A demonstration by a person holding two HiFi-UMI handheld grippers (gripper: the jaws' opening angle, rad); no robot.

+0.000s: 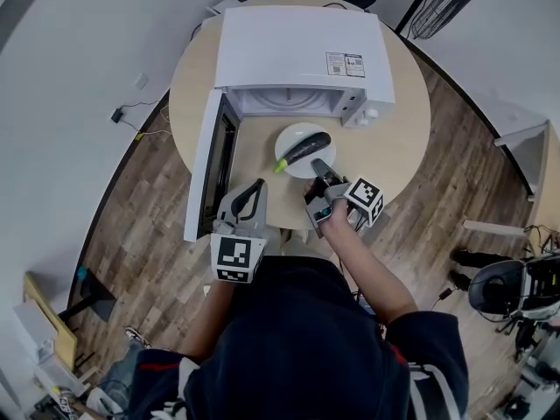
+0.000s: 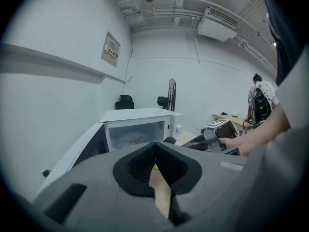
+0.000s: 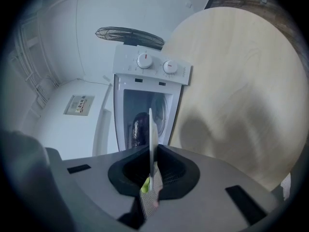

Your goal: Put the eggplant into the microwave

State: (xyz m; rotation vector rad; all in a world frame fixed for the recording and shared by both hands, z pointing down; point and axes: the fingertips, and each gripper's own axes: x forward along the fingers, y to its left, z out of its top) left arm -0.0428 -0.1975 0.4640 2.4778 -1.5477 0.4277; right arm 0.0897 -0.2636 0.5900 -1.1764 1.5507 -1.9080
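**Eggplant and microwave**

I see the eggplant (image 1: 304, 150), dark purple and glossy with a green stem end. It lies lengthwise across a white plate (image 1: 287, 138), stem toward the near left. The plate is just in front of the microwave (image 1: 297, 46), a white box with two knobs on its right panel. The door (image 1: 203, 166) stands swung wide to the left, so the cavity faces the eggplant.

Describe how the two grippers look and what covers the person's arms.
Both the left gripper and right gripper have grey bodies with black ribbed pads, and each carries a white cube printed with black square markers. The person wears a dark short-sleeved top with red and white sleeve trim.
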